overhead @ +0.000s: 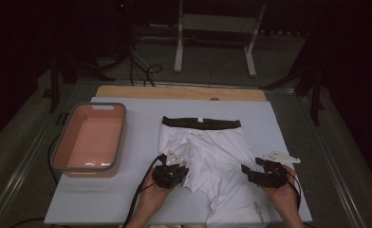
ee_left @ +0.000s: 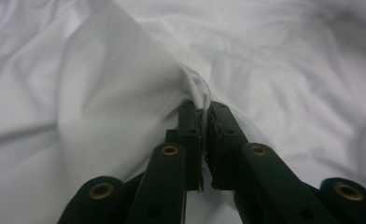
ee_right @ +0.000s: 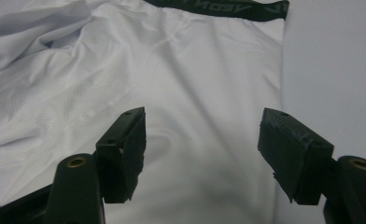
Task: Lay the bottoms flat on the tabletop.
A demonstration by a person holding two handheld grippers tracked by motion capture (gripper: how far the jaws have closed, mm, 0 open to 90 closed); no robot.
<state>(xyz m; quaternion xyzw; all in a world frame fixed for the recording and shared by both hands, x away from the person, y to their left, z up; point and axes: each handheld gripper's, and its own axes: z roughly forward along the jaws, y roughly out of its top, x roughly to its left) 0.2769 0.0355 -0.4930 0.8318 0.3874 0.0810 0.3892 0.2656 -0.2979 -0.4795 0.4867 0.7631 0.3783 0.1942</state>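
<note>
While left gripper (ee_left: pixel 202 109) pinches shorts (ee_left: pixel 125 93), waistband (ee_right: pixel 218 7) shows.

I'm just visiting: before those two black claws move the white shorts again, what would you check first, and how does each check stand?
1. Left gripper pinched on the white shorts: ok.
2. Right gripper gripping cloth: not ok, jaws wide open over the fabric.
3. Black waistband lying flat: ok.
4. Pink bin clear of the shorts: ok.
5. Layers caught in the left pinch: cannot tell.
</note>
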